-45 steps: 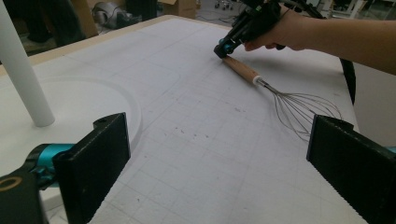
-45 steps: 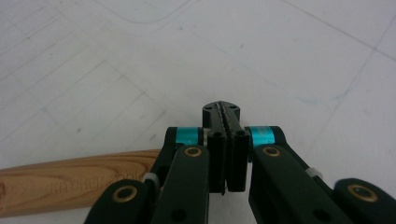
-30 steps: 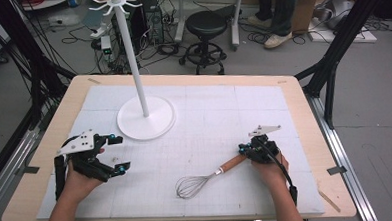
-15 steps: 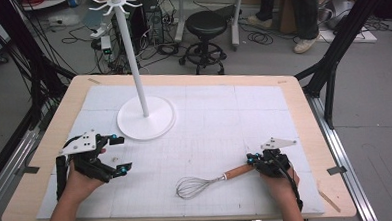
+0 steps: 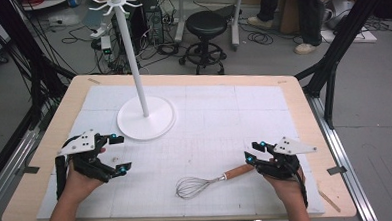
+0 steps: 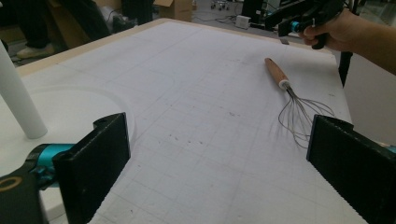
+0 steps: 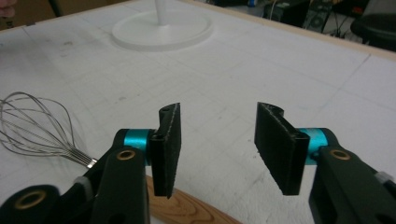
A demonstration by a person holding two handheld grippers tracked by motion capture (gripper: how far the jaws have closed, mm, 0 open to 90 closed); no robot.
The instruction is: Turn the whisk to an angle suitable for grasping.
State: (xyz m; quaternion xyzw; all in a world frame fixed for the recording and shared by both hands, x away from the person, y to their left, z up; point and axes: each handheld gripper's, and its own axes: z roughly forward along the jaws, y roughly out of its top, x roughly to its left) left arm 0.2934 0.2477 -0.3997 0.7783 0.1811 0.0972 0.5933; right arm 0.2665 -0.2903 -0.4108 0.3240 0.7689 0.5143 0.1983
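Tongs on my right (image 5: 252, 153) stand parted and empty, just above the wooden handle of the whisk (image 5: 205, 182), which lies near the surface's (image 5: 293, 93) front edge. My left tongs (image 5: 116, 152) gape wide, empty, beside the white stand (image 5: 145, 117).

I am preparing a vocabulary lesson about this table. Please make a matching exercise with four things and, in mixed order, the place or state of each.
Things:
1. whisk
2. white stand
3. left gripper
4. right gripper

Places or states:
A. upright on a round base, far left part of the mat
B. open, just above the wooden handle
C. lying flat on the mat
D. open, near the stand's base

Pairs: 1-C, 2-A, 3-D, 4-B
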